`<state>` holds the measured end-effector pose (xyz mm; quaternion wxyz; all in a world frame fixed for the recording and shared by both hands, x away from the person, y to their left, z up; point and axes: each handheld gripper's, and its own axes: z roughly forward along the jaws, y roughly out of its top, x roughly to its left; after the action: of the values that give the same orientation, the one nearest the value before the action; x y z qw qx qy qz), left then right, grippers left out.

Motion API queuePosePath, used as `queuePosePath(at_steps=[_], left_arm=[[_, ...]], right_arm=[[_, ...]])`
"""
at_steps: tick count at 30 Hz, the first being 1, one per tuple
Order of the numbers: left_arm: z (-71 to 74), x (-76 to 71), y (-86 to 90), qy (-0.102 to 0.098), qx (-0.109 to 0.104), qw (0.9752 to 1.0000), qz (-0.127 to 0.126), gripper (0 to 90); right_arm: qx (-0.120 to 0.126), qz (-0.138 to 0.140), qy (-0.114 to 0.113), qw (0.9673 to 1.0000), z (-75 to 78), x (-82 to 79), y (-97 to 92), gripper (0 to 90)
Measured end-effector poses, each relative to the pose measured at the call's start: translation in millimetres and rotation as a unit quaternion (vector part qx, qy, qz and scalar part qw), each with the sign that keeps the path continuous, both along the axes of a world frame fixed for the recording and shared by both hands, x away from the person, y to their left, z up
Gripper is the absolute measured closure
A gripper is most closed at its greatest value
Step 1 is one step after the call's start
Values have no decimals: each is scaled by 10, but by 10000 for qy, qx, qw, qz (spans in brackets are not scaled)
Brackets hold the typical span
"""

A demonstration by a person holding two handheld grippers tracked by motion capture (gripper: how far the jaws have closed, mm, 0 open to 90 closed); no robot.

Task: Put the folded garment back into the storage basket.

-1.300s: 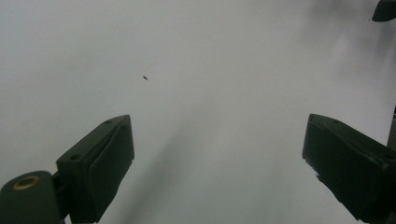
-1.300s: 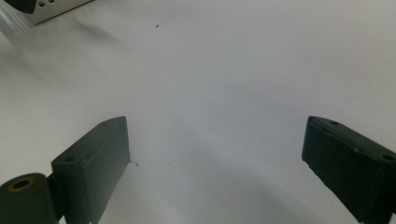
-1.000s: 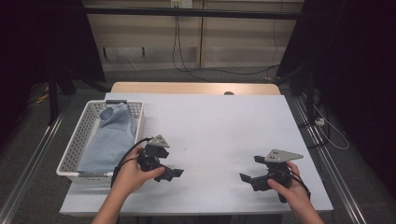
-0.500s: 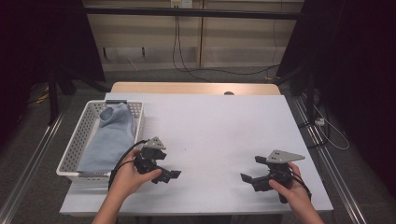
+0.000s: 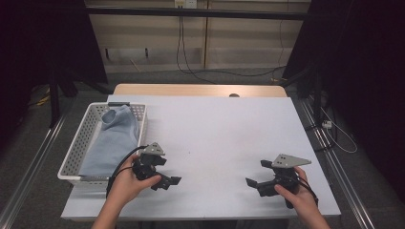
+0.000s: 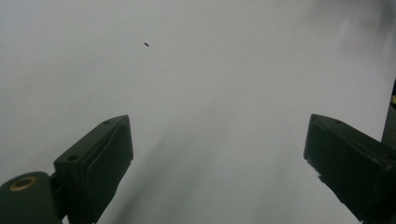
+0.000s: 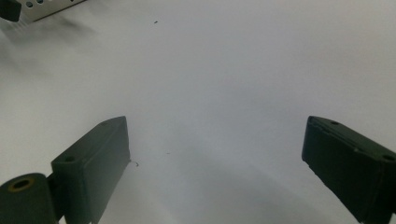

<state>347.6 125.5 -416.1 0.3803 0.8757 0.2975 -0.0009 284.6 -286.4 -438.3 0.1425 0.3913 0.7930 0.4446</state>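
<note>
Lying limp in the white perforated plastic basket (image 5: 79, 143), the pale blue folded cloth (image 5: 111, 140) looks soft and light; pinching an edge seems best. The left gripper (image 5: 165, 181) and right gripper (image 5: 254, 183) both gape, empty.

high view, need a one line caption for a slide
A person holds the open left gripper and right gripper over a white table, beside a white basket holding blue cloth.

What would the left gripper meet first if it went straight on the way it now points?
Probably the bare white tabletop: the open left gripper looks along it, jaws wide apart with nothing between them. Farther along that line in the high view sits the right gripper, though depth is uncertain.
</note>
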Motion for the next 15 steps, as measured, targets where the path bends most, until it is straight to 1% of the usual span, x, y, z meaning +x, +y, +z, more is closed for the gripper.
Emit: queuePosePath(at_steps=[5,15], left_arm=[[-7,-3,37,-29,-66,10000,35,85],[-15,-33,27,-21,-18,10000,-21,83]], right_arm=[[-8,25,20,10000,-8,0,11,75],[-22,-10,21,10000,-16,-12,-36,75]])
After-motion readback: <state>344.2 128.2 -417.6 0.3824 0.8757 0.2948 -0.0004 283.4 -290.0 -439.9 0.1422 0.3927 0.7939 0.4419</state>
